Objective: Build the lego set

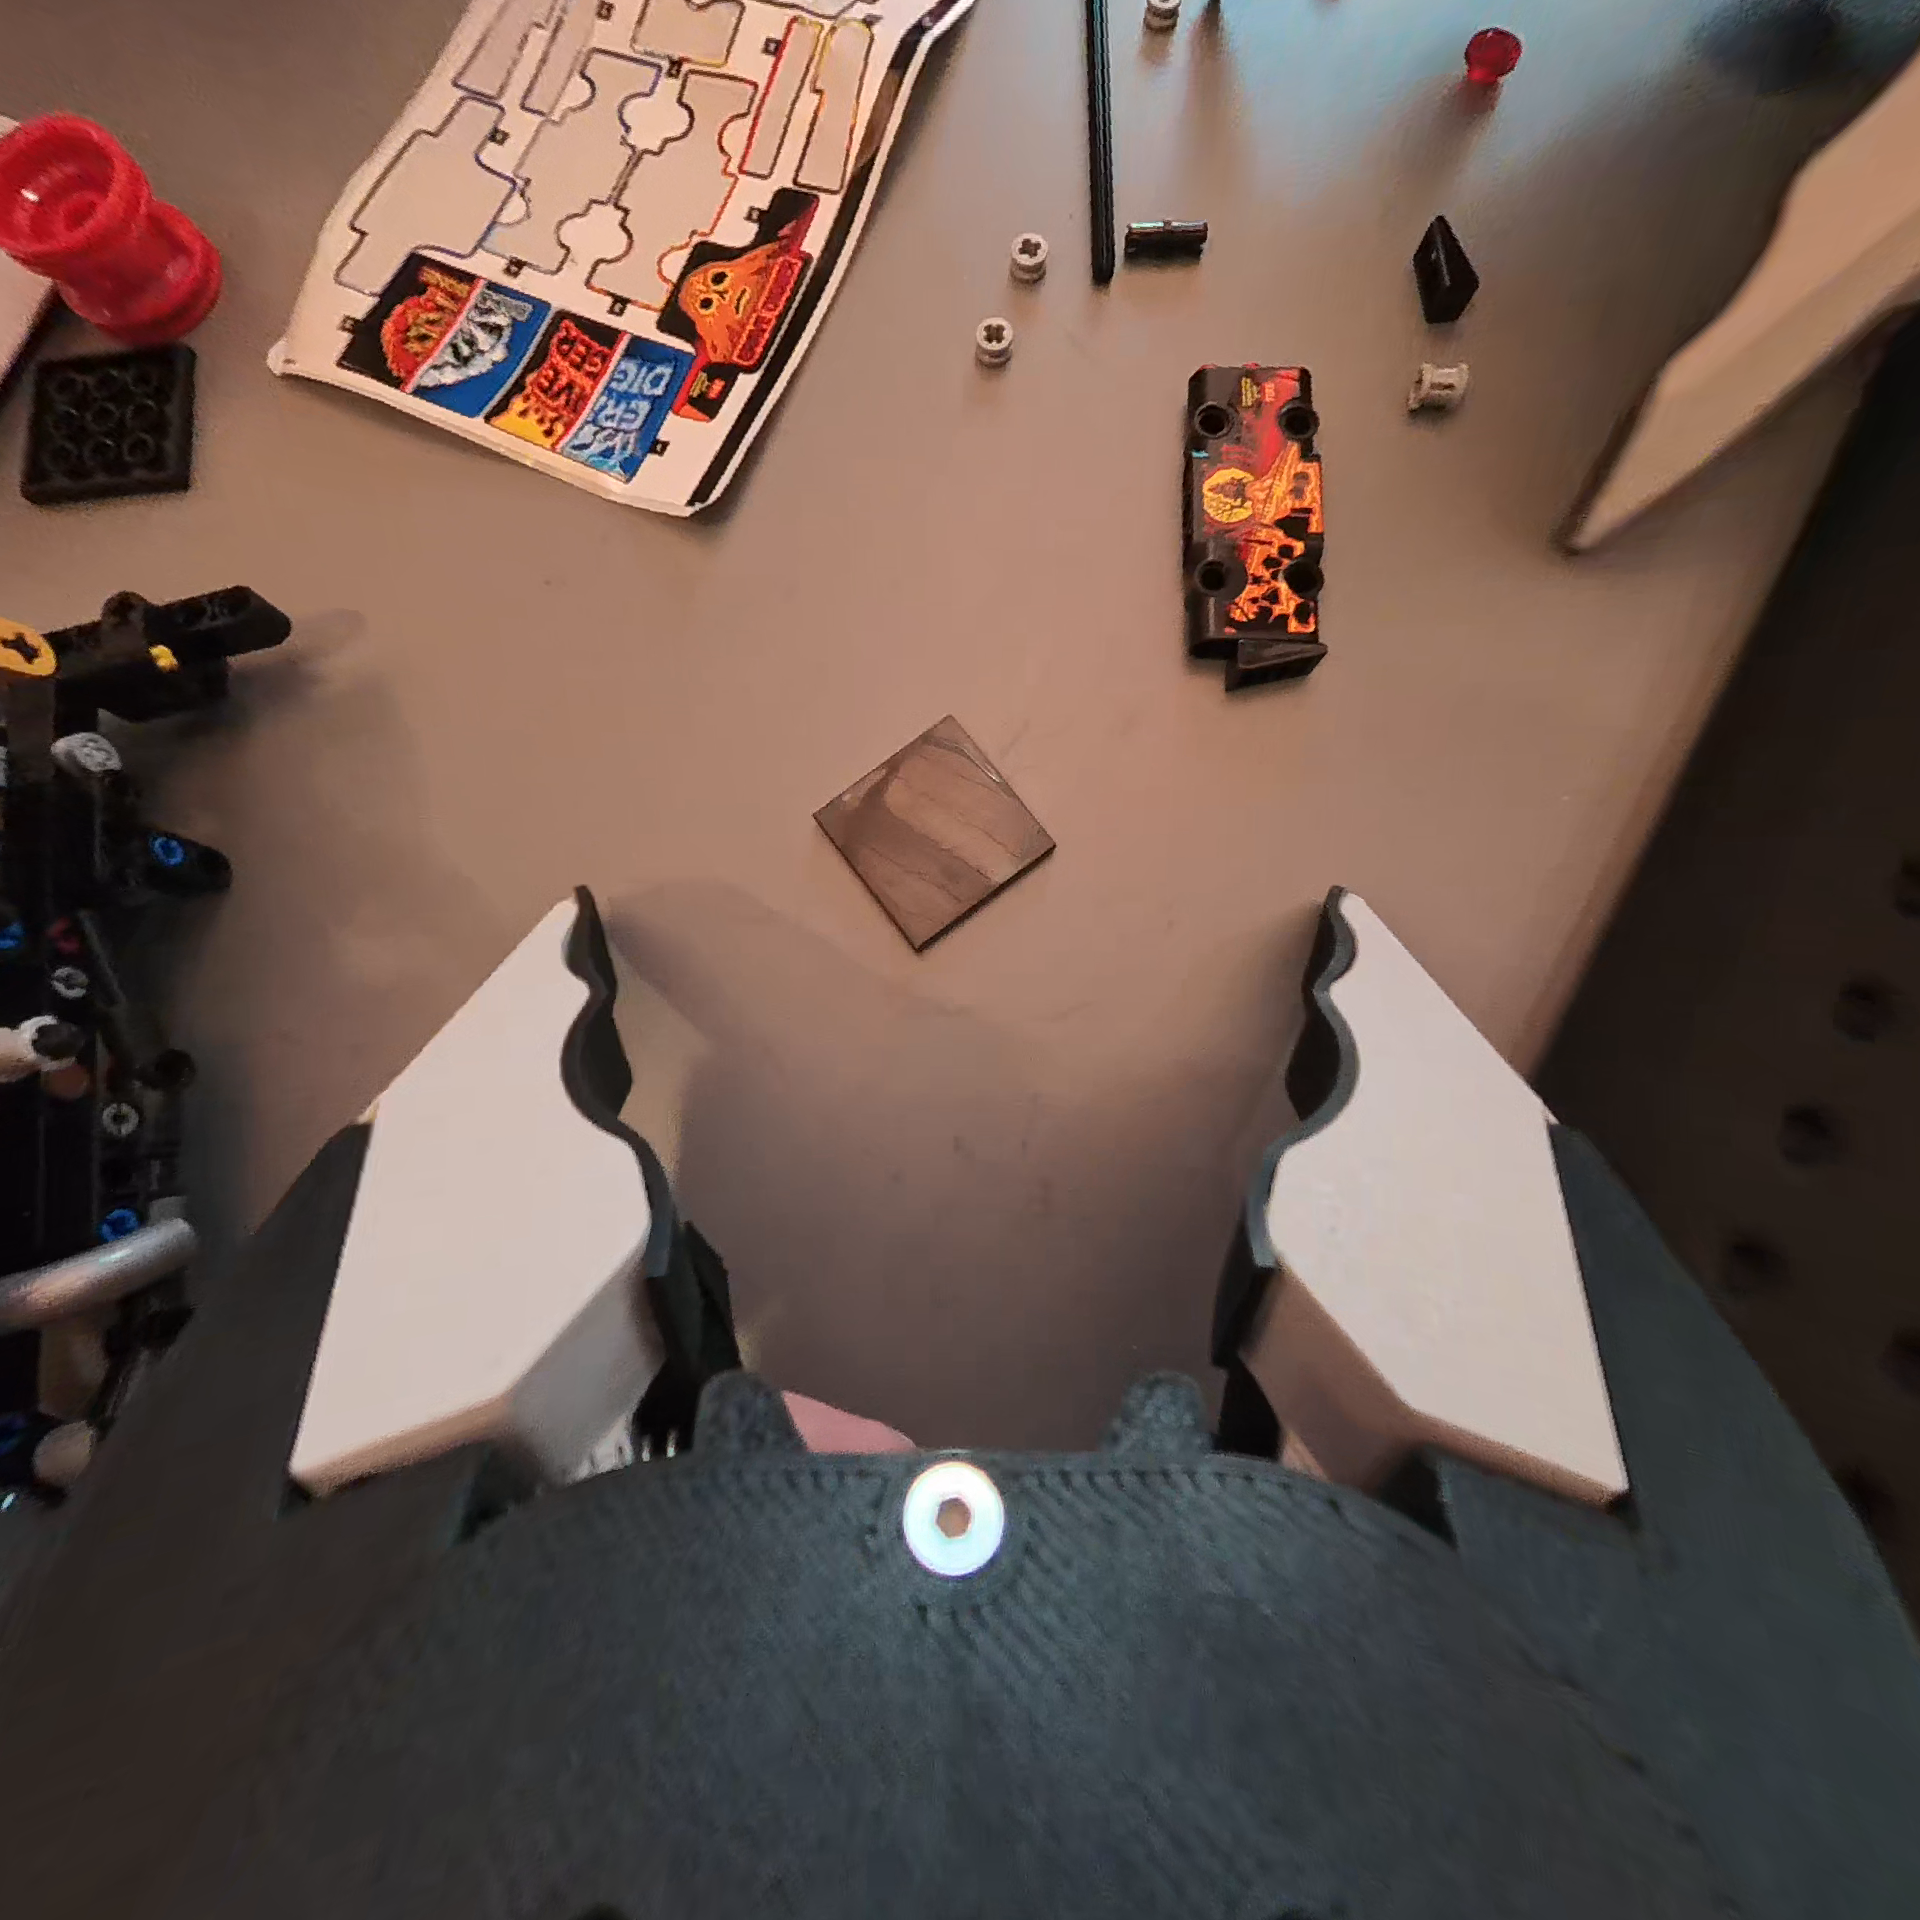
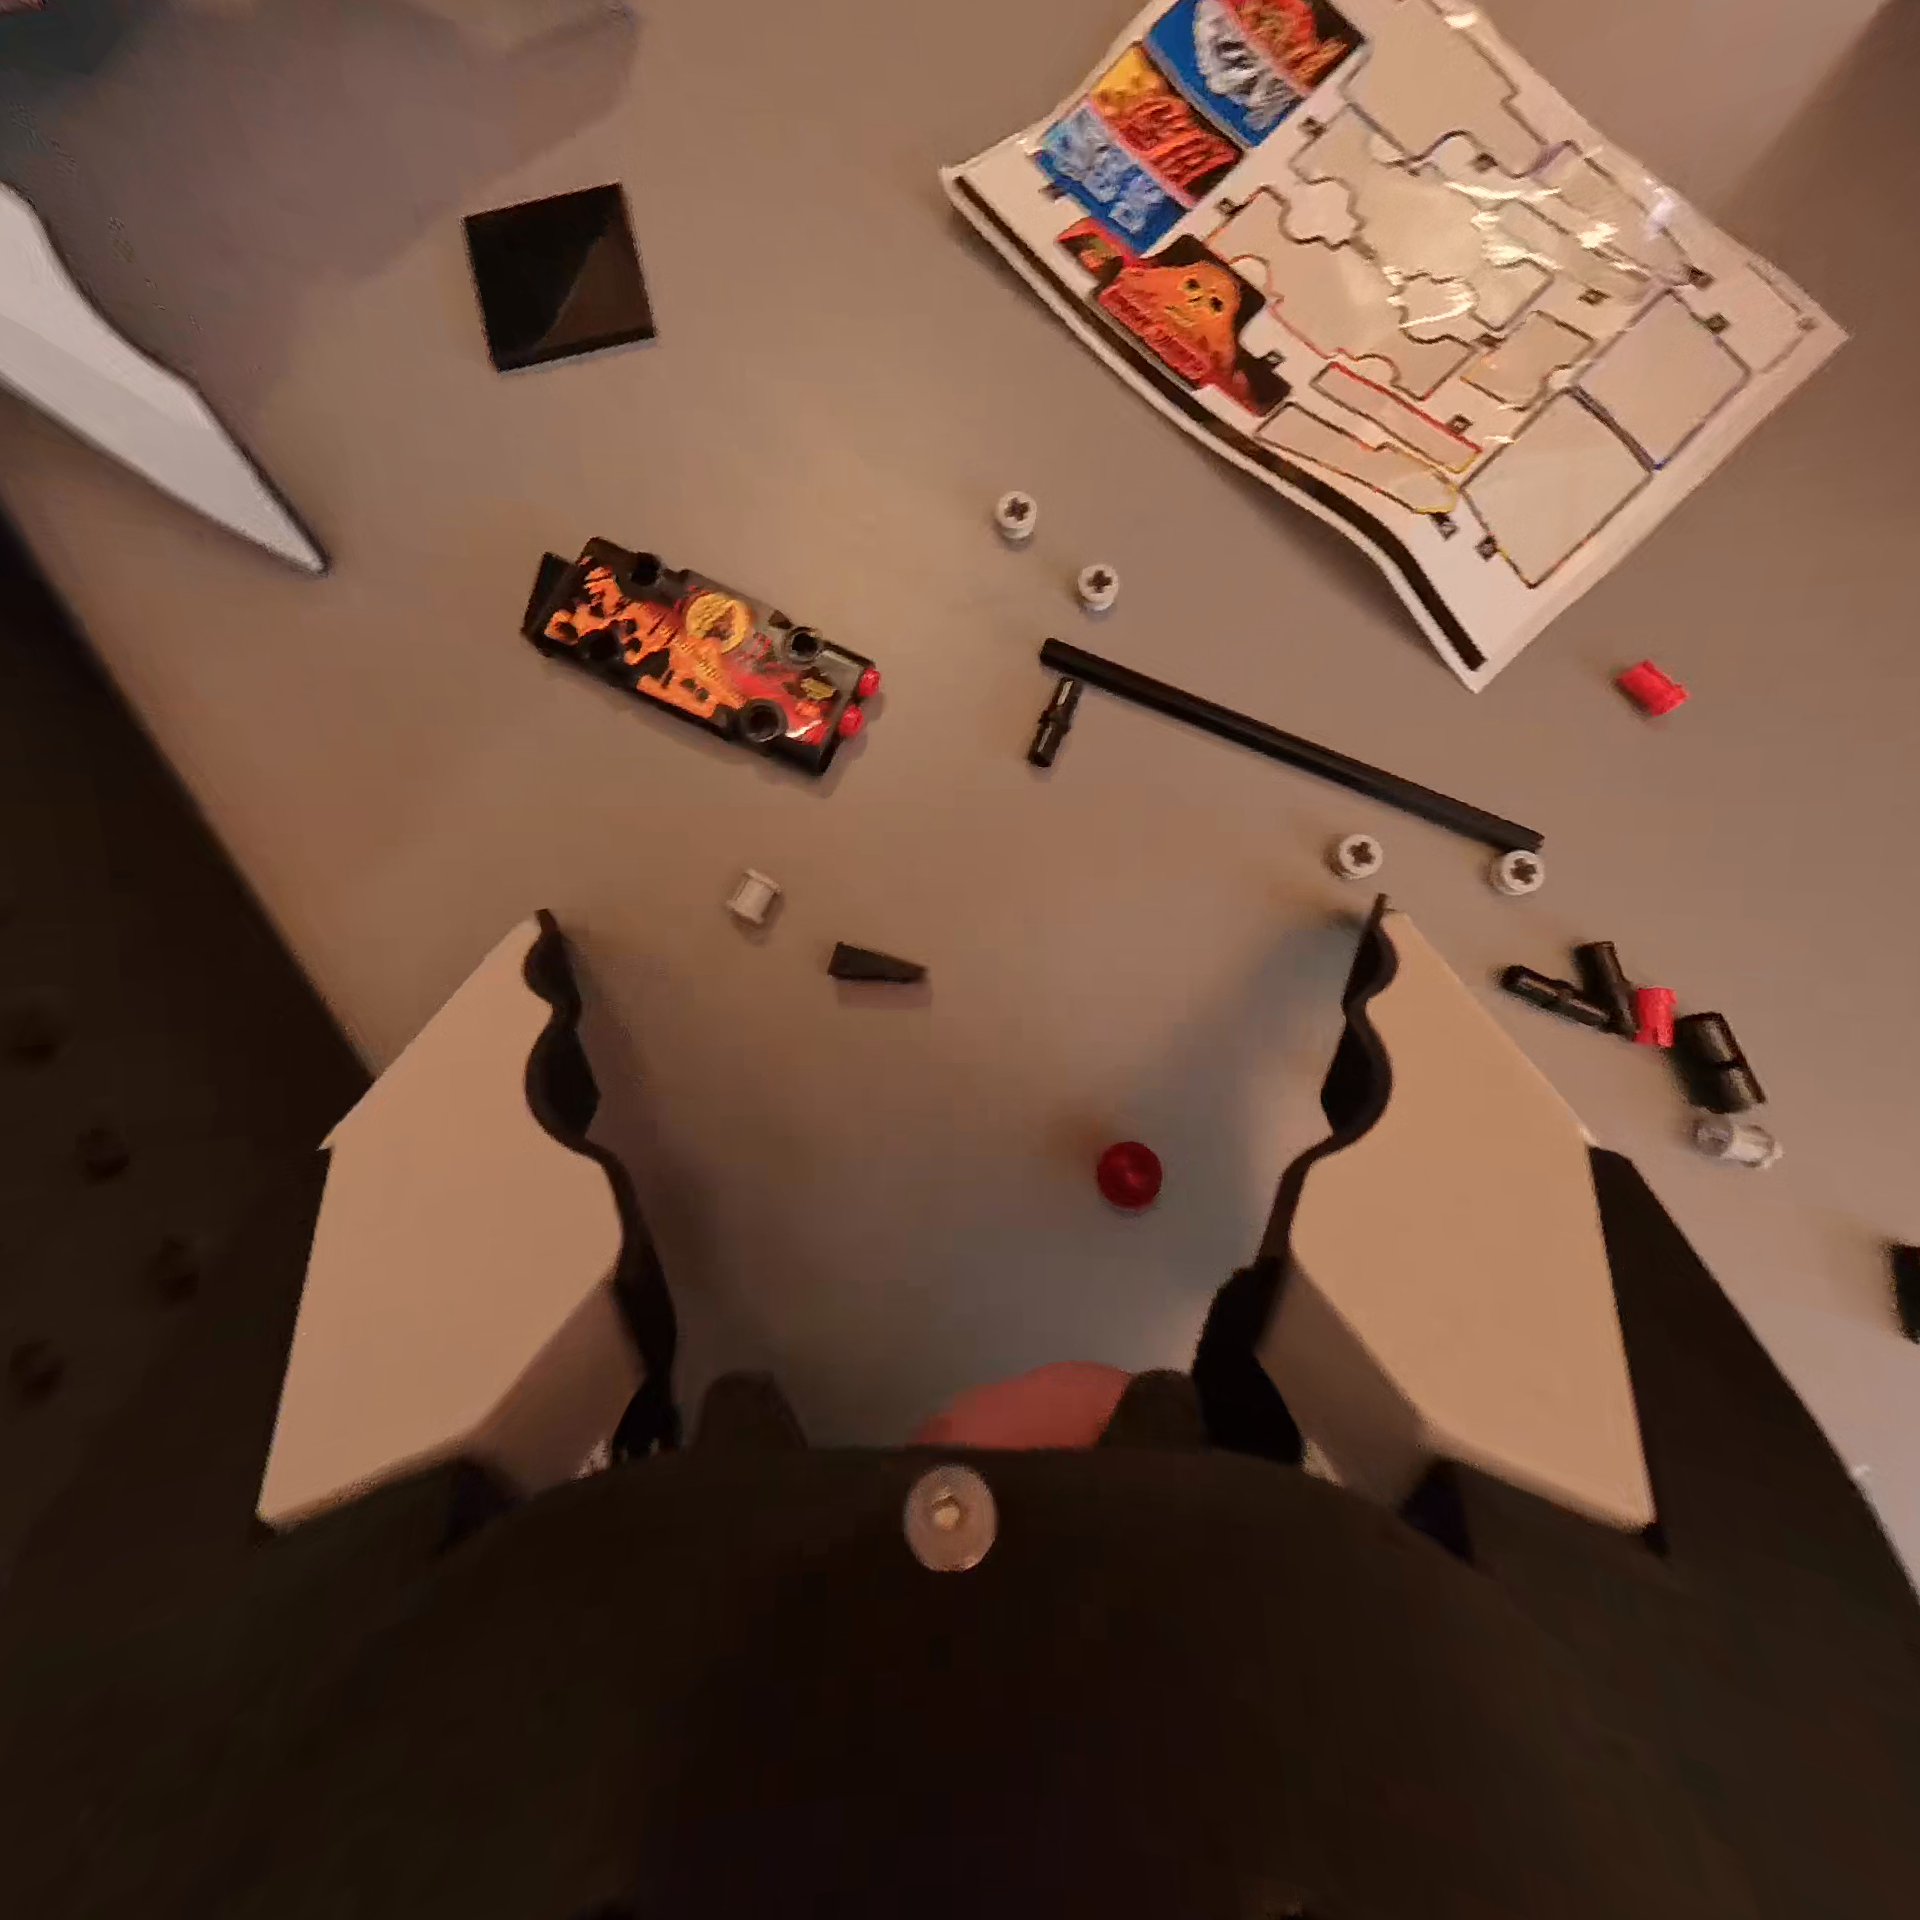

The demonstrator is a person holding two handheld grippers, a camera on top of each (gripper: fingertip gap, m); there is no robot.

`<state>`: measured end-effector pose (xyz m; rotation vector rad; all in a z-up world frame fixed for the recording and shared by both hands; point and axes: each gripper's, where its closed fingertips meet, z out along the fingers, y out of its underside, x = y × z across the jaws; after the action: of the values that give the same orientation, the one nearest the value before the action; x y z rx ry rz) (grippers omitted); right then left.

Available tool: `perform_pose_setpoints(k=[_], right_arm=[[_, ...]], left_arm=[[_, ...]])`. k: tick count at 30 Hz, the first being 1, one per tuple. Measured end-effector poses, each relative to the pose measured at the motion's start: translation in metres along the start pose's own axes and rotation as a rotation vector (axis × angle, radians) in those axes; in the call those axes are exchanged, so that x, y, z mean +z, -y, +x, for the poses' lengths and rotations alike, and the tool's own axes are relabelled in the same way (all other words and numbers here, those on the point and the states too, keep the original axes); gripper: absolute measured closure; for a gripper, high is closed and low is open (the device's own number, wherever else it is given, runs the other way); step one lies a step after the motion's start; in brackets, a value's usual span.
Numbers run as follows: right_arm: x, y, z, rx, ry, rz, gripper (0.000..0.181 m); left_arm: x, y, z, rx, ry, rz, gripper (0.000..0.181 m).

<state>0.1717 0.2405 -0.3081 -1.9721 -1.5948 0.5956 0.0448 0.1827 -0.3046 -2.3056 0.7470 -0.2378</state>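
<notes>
The left claw [image 1: 958, 902] is seen spread wide over the grey bench [image 1: 520, 665], with nothing held; a flat dark square tile [image 1: 933, 831] lies just beyond its tips at frame centre. A flame-printed black panel [image 1: 1254, 520] lies at upper right, a sticker sheet [image 1: 623, 239] at upper left, and a partly built black model [image 1: 83, 935] at the left edge. The right claw [image 2: 961, 920] is likewise spread wide and empty, with a small red round stud [image 2: 1128, 1174] lying between its fingers [image 2: 1455, 1195] on the bench.
</notes>
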Motion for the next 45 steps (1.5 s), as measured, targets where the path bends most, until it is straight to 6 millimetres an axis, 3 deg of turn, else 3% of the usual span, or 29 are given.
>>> perform_pose_setpoints(k=[6,9,15,19,28,45], right_arm=[[0.003,0.004,0.007,0.031,-0.043,0.027,0.036],[0.005,0.008,0.016,0.08,-0.076,0.062,0.042],[0.008,0.008,0.021,0.113,-0.1,0.05,0.031],[0.008,0.007,0.021,0.118,-0.099,0.047,0.03],[0.008,0.007,0.021,0.117,-0.098,0.046,0.029],[0.009,0.008,0.022,0.11,-0.096,0.045,0.027]], left_arm=[[0.003,0.003,-0.008,-0.055,0.018,0.023,0.057],[0.009,0.005,-0.014,-0.07,0.031,0.025,0.045],[0.001,0.007,-0.025,-0.043,0.166,0.08,0.026],[0.004,0.001,-0.02,-0.106,0.093,0.048,0.036],[0.006,-0.004,-0.028,-0.152,0.102,0.02,0.022],[0.006,-0.004,-0.027,-0.169,0.119,0.02,0.022]])
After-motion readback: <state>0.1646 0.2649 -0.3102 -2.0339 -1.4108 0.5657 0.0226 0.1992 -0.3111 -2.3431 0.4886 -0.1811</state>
